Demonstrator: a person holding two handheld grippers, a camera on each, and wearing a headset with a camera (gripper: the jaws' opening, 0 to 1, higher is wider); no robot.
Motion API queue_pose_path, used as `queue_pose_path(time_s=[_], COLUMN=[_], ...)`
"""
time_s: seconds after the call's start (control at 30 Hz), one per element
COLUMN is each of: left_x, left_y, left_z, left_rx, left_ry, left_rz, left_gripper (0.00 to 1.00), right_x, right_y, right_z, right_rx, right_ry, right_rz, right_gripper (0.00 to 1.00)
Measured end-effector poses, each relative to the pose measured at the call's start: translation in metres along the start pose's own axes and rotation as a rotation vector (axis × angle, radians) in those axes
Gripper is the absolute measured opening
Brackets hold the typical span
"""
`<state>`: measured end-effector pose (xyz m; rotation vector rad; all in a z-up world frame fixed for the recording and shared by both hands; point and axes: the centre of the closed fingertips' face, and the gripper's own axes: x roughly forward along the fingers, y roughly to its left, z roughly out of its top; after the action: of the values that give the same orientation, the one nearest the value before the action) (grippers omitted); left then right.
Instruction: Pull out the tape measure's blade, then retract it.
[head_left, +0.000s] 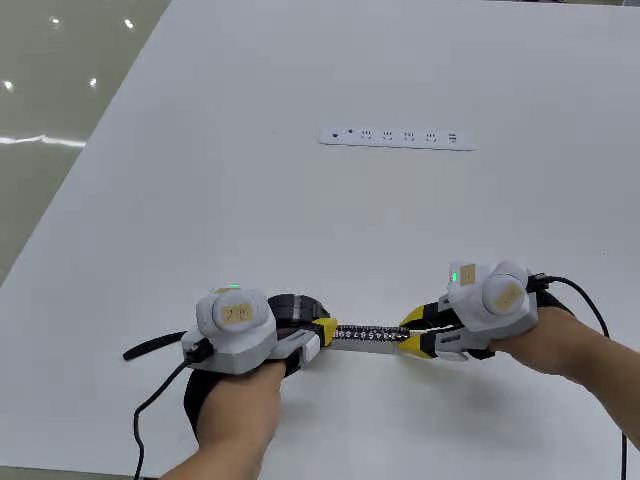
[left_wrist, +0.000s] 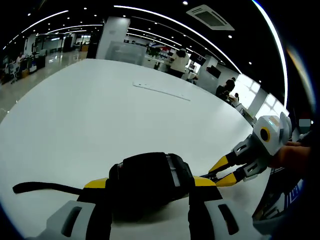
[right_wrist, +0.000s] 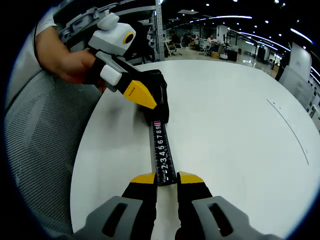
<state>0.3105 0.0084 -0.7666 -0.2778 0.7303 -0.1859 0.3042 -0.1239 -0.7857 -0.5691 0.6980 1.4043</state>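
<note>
A black tape measure case (left_wrist: 147, 182) sits between the yellow-tipped fingers of my left gripper (left_wrist: 150, 185), which is shut on it. In the head view the case (head_left: 298, 312) lies on the white table near the front edge, with the left gripper (head_left: 322, 332) around it. A short length of black blade with white numbers (right_wrist: 161, 150) runs from the case (right_wrist: 156, 95) to my right gripper (right_wrist: 165, 178), which is shut on the blade's end. The blade (head_left: 368, 332) spans the gap to the right gripper (head_left: 411, 332). A black wrist strap (left_wrist: 42, 188) trails from the case.
A white power strip (head_left: 395, 137) lies flat toward the far side of the table (head_left: 250, 180). Black cables (head_left: 150, 400) run back from both grippers along the near edge. A mesh chair back (right_wrist: 35, 145) stands beside the table, and people sit in the distance.
</note>
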Motion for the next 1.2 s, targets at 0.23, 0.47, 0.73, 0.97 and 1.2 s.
queue_pose_path(time_s=[0.23, 0.47, 0.73, 0.97, 1.2], left_x=[0.0, 0.0, 0.0, 0.0, 0.0], left_y=[0.0, 0.0, 0.0, 0.0, 0.0], left_z=[0.0, 0.0, 0.0, 0.0, 0.0], left_rx=[0.003, -0.001, -0.003, -0.004, -0.007], left_ry=[-0.002, -0.001, -0.001, -0.002, -0.001], left_rz=[-0.002, -0.003, -0.005, -0.005, -0.006], left_gripper=[0.58, 0.58, 0.58, 0.58, 0.58], right_x=[0.006, 0.014, 0.021, 0.027, 0.033], right_y=[0.001, 0.003, 0.003, 0.005, 0.006], right_z=[0.005, 0.014, 0.02, 0.026, 0.032], right_rx=[-0.005, -0.009, -0.011, -0.012, -0.012], right_ry=[-0.002, -0.01, -0.017, -0.023, -0.03], right_rz=[0.006, 0.012, 0.019, 0.026, 0.033], right_gripper=[0.11, 0.11, 0.11, 0.11, 0.11])
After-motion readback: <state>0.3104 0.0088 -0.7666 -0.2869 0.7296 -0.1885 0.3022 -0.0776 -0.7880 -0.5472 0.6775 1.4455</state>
